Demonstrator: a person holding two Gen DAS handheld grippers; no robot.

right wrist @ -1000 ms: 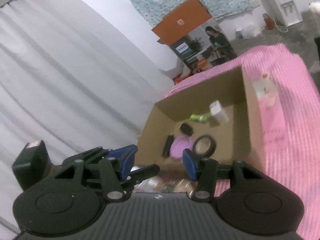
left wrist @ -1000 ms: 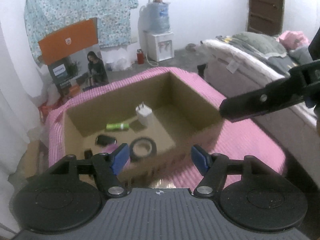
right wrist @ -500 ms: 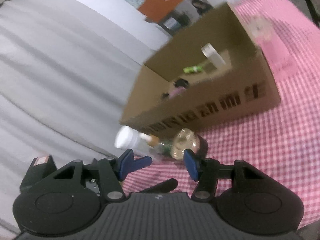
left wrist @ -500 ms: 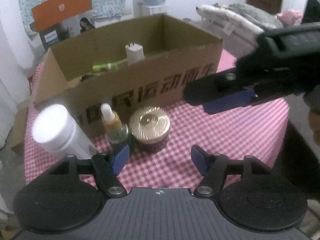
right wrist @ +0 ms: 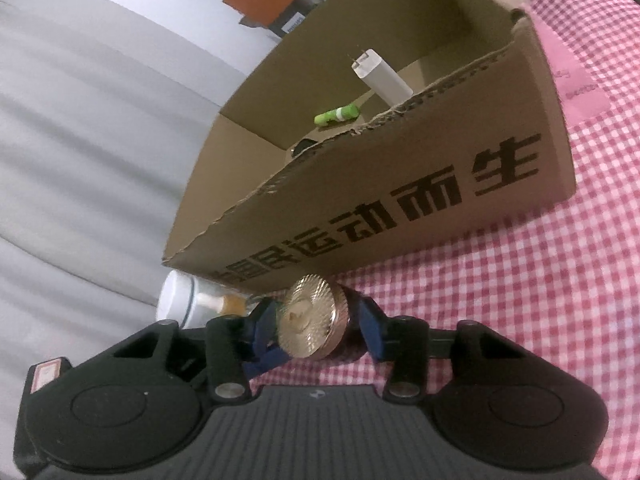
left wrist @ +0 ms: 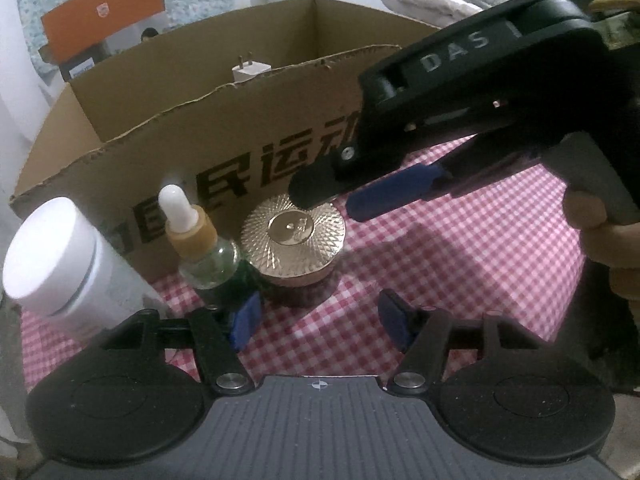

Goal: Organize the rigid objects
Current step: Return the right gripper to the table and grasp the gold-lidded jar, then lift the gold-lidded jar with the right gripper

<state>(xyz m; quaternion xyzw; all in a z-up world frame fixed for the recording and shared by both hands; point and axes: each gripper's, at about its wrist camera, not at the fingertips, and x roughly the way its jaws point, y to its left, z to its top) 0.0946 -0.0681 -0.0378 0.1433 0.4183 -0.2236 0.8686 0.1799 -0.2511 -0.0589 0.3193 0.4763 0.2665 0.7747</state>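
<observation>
Standing on a pink checked tablecloth (left wrist: 460,264): open cardboard box (left wrist: 224,128) holding a white charger plug (right wrist: 380,80). Before it, white-capped bottle (left wrist: 52,256), dropper bottle (left wrist: 200,248), dark jar with ridged gold lid (left wrist: 294,236). Right gripper (right wrist: 316,330) brackets the jar, contact unclear. Left gripper (left wrist: 318,318) wide apart, empty.

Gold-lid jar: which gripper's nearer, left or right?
Right. The right gripper has a finger on each side of the gold-lid jar, not visibly clamped. The left gripper sits open, short of the jar, its left pad by the dropper bottle.
</observation>
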